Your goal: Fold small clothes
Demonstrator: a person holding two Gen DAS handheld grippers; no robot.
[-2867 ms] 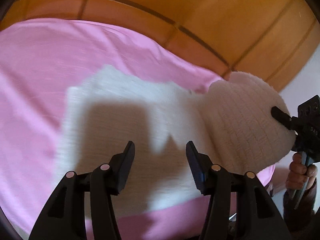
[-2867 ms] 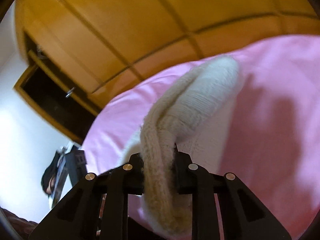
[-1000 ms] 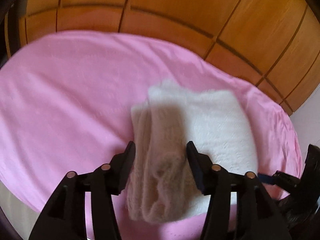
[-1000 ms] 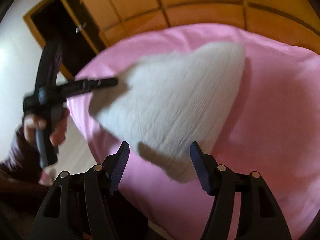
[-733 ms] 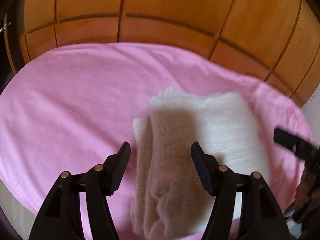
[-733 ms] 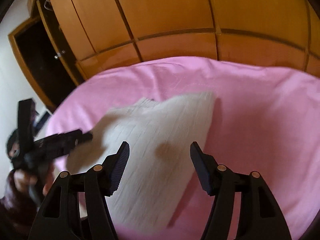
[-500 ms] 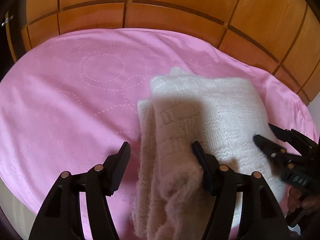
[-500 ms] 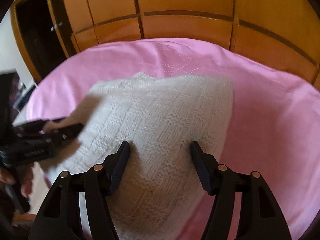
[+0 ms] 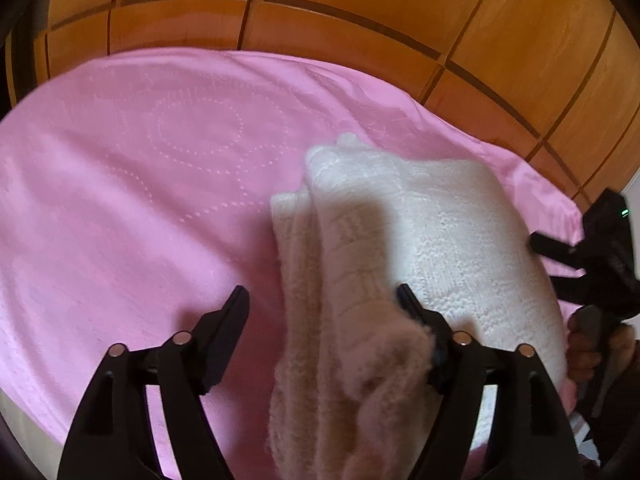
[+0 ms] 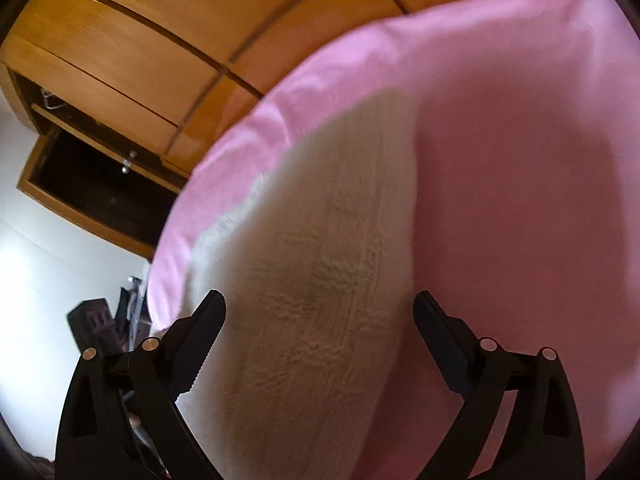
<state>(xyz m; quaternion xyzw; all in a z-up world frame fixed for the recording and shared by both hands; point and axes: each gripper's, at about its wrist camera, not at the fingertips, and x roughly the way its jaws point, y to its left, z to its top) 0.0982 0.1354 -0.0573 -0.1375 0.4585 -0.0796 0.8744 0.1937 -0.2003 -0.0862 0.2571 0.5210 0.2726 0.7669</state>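
Observation:
A folded cream knitted garment lies on the pink sheet. My left gripper is open over its near left edge, with the fuzzy folded layers between the fingers. My right gripper is open, low over the garment, with the knit filling the gap between its fingers. The right gripper also shows in the left wrist view at the garment's right edge, open.
Orange wooden wardrobe panels stand behind the bed. An open dark compartment of the wardrobe and a white wall show at the left of the right wrist view. Bare pink sheet spreads left of the garment.
The right gripper let go of the garment after folding it over. Both grippers have since come down closer onto the folded garment, and the right view has tilted.

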